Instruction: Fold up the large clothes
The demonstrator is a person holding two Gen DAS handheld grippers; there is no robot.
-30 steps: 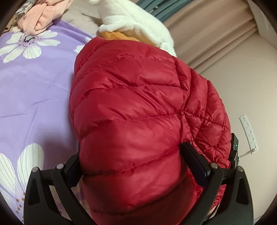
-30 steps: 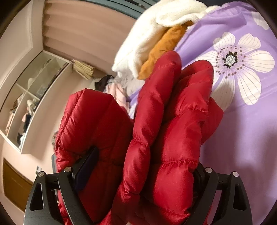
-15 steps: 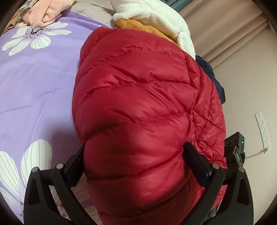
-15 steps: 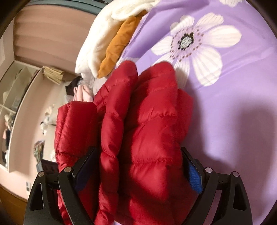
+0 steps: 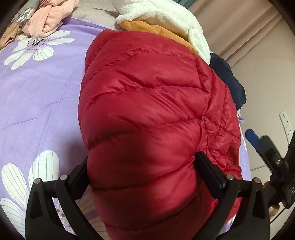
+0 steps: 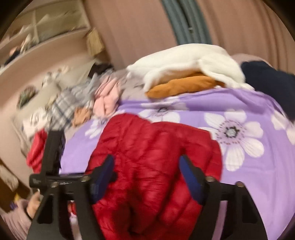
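Observation:
A red quilted puffer jacket (image 5: 143, 118) lies bunched on a purple bedspread with white flowers (image 5: 36, 96). My left gripper (image 5: 143, 173) has its jaws wide around a thick fold of the jacket's near end. In the right wrist view, which is blurred by motion, the jacket (image 6: 153, 166) lies on the bedspread (image 6: 248, 175) and my right gripper (image 6: 147, 173) has its blue-padded jaws spread around its near end. The right gripper also shows at the right edge of the left wrist view (image 5: 267, 153).
A white fleece (image 5: 166, 16) over an orange garment (image 5: 153, 29) and a dark navy garment (image 5: 228, 77) lie at the far edge of the bed. Pink clothes (image 5: 48, 16) and a plaid garment (image 6: 64, 109) are piled at the far left. Shelves (image 6: 42, 37) and curtains stand behind.
The right gripper swung round fast, from a tilted view to level with the bed, and its view blurred. The jacket has come down onto the bedspread. The left gripper keeps its hold.

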